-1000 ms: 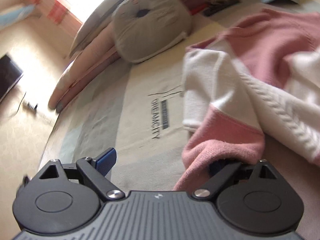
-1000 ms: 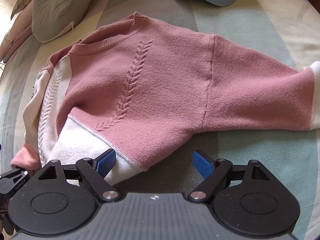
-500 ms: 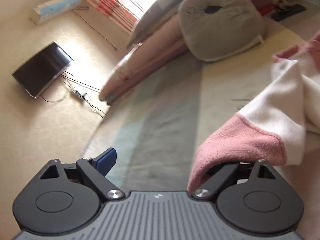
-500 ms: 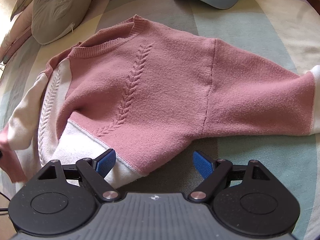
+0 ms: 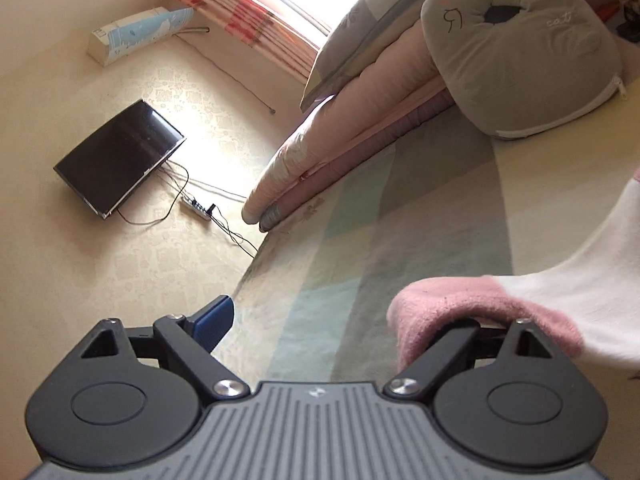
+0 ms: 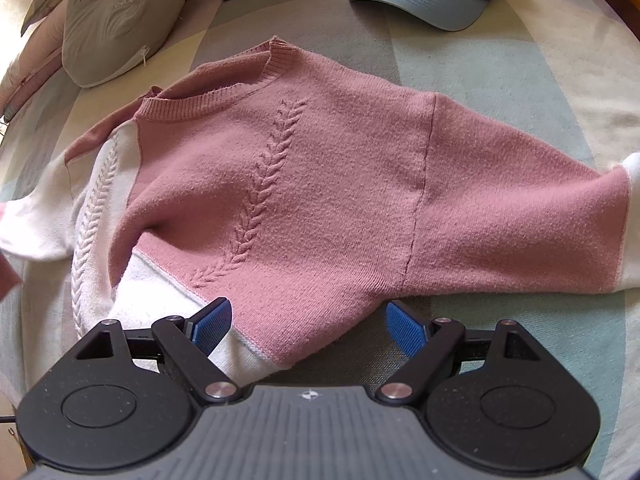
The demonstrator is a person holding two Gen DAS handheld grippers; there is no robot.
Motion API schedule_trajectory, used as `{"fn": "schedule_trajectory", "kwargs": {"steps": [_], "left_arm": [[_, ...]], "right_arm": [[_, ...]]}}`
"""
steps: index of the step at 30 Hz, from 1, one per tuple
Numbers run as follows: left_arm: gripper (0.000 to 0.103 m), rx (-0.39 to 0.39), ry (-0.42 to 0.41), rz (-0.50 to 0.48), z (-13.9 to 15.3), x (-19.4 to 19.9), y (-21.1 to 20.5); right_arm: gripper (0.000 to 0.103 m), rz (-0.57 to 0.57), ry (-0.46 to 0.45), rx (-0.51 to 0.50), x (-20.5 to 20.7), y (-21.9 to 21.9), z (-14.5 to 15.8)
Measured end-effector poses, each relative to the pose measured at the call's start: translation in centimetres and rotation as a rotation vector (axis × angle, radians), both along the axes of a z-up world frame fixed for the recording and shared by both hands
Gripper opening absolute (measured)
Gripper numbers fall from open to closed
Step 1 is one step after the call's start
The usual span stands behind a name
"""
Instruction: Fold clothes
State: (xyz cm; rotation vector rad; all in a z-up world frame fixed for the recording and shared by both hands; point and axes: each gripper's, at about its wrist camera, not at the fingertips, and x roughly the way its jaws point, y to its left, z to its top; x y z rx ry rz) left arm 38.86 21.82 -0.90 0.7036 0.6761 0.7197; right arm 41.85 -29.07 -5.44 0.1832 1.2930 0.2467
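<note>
Left wrist view: the left claw [image 5: 320,320], jaws spread wide, carries the pink cuff [image 5: 472,304] draped over its right finger — now swung further out from the body; keep it hooked, draw evenly. Right wrist view: the right claw [image 6: 308,324] gapes empty over the sweater [image 6: 320,184] hem on the bed [image 6: 520,60] — unmoved.

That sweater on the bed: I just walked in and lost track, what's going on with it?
A person is laying out the pink and white sweater for folding. The left hand-held gripper is open, with the sleeve cuff draped over one finger, drawn out sideways. The right hand-held gripper hovers open over the hem. Nothing is folded yet.
</note>
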Motion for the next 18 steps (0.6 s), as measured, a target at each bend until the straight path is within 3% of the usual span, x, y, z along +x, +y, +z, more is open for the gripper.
{"fn": "schedule_trajectory", "kwargs": {"steps": [15,18], "left_arm": [[0.092,0.126,0.09,-0.027,-1.4,1.5,4.8],[0.092,0.15,0.156,-0.05,-2.6,1.5,5.9]], "right_arm": [[0.088,-0.017,-0.008,-0.029,0.7,0.5,0.6],[0.088,-0.02,-0.006,-0.034,0.8,0.6,0.6]]}}
